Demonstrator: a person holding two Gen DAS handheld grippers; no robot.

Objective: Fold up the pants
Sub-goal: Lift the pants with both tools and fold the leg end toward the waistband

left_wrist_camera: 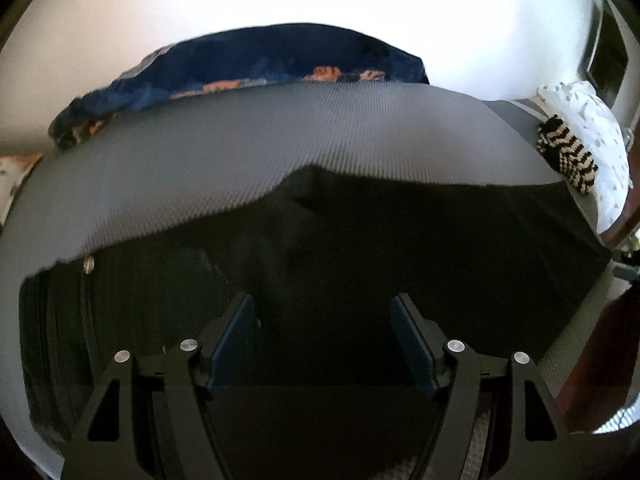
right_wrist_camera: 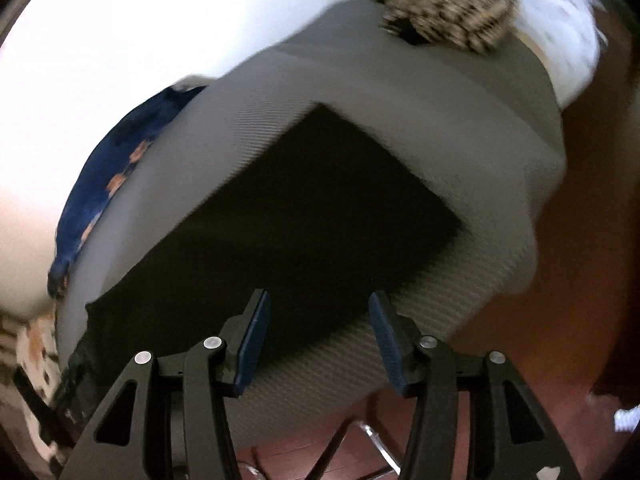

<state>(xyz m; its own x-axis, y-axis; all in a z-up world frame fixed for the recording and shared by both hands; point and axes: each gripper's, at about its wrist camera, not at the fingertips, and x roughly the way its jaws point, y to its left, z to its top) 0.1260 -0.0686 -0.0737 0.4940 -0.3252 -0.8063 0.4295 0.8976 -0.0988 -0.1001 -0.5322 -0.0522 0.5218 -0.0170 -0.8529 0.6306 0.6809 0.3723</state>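
Black pants (left_wrist_camera: 360, 248) lie flat on a grey ribbed mat (left_wrist_camera: 240, 152); the waistband with a small button (left_wrist_camera: 88, 265) is at the left. My left gripper (left_wrist_camera: 322, 312) is open and empty, just above the pants' near part. In the right wrist view the pants (right_wrist_camera: 300, 208) show as a dark flat shape on the mat (right_wrist_camera: 460, 128). My right gripper (right_wrist_camera: 318, 308) is open and empty, above the pants' near edge and the mat's front rim.
A dark blue patterned cloth (left_wrist_camera: 260, 64) lies at the mat's far edge. A black-and-cream striped knit (left_wrist_camera: 568, 152) and a white spotted cloth (left_wrist_camera: 592, 120) lie at the right. Reddish-brown floor (right_wrist_camera: 580, 280) lies beyond the mat's edge.
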